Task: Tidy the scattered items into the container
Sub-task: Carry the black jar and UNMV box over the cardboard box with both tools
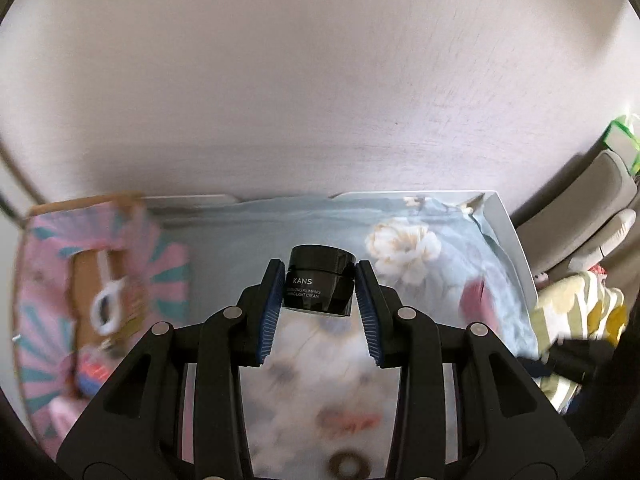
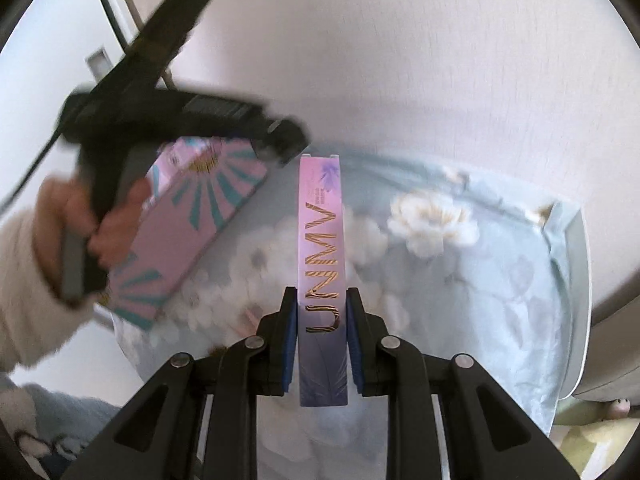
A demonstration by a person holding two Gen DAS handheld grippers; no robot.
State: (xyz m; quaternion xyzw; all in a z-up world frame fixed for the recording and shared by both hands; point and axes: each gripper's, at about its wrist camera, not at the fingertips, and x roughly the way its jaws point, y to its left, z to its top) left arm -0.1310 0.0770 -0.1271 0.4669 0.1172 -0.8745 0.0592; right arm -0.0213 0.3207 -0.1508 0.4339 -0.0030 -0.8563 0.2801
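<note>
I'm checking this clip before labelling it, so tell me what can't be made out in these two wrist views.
- Left wrist view: contents of the pink and teal cardboard box are motion-blurred; only a white looped thing shows.
- Left wrist view: the small ring-shaped thing at the bottom is blurred and cut by the edge.
- Right wrist view: the left claw's tips are hidden by blur and its own body.
- Right wrist view: the slim pink-purple UNNY carton has unreadable small print.

**Left wrist view: black jar in the jaws**

Left gripper (image 1: 319,280): blue-ribbed pads pressed on either side of a black jar (image 1: 320,285), white lettering "KANS", held clear above the cloth. Floral cloth (image 1: 420,248): pale blue, white blooms, spread below. Pink box (image 1: 100,280): left, open, teal rays, a white looped item inside, blurred. Yellow-patterned fabric (image 1: 580,312): right edge.
</note>
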